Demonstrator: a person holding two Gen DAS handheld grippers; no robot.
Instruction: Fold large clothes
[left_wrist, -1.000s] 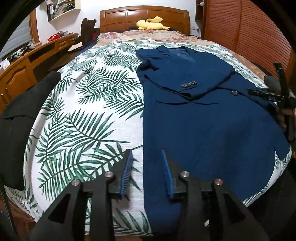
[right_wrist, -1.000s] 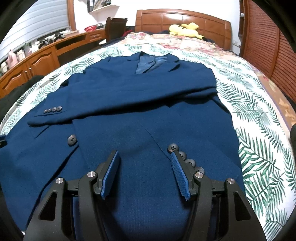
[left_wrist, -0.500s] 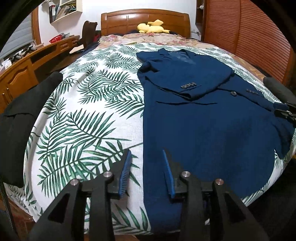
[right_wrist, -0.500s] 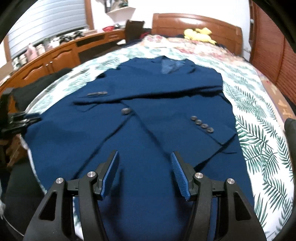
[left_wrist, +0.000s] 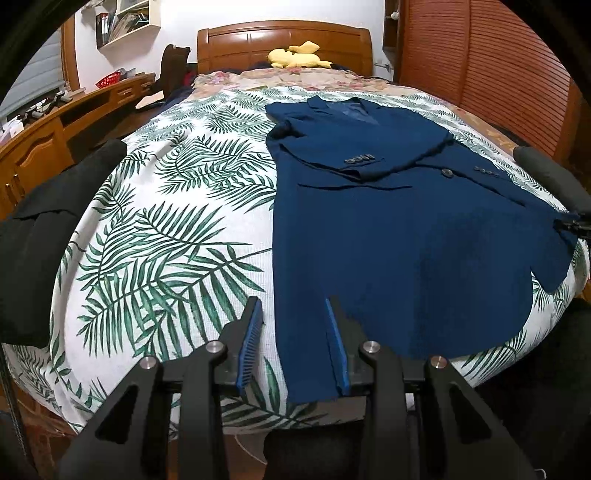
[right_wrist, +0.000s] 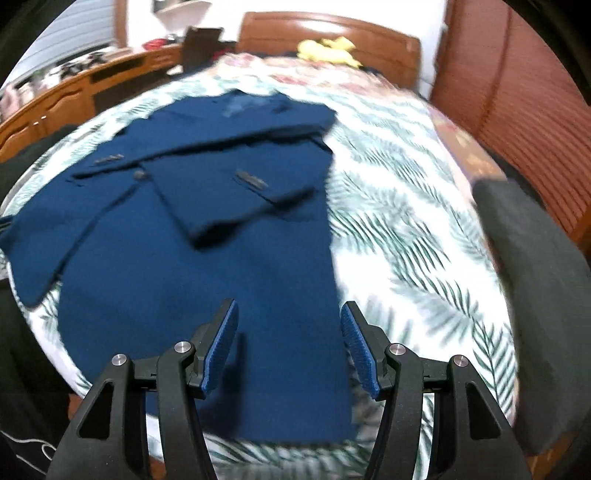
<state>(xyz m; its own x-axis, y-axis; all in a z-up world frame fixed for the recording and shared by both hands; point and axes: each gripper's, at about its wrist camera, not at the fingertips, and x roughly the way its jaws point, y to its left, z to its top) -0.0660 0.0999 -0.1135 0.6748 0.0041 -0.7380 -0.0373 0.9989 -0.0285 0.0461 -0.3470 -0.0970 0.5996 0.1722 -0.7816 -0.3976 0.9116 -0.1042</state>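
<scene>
A navy blue suit jacket (left_wrist: 388, 229) lies flat on the bed, collar toward the headboard, both sleeves folded across its front. It also shows in the right wrist view (right_wrist: 207, 229), blurred. My left gripper (left_wrist: 293, 332) is open and empty just above the jacket's near left hem corner. My right gripper (right_wrist: 290, 339) is open and empty above the jacket's near right hem edge. The right gripper's tip shows at the right edge of the left wrist view (left_wrist: 576, 223).
The bed has a white sheet with green palm leaves (left_wrist: 166, 229) and a wooden headboard (left_wrist: 284, 44). A yellow plush toy (left_wrist: 295, 57) lies by the headboard. Black garments lie at the left (left_wrist: 40, 236) and right (right_wrist: 535, 295) bed edges. A wooden desk (left_wrist: 48, 140) stands left.
The right gripper has drawn back from over the jacket's middle to its near right hem; its view is now blurred. The left gripper has moved slightly back.
</scene>
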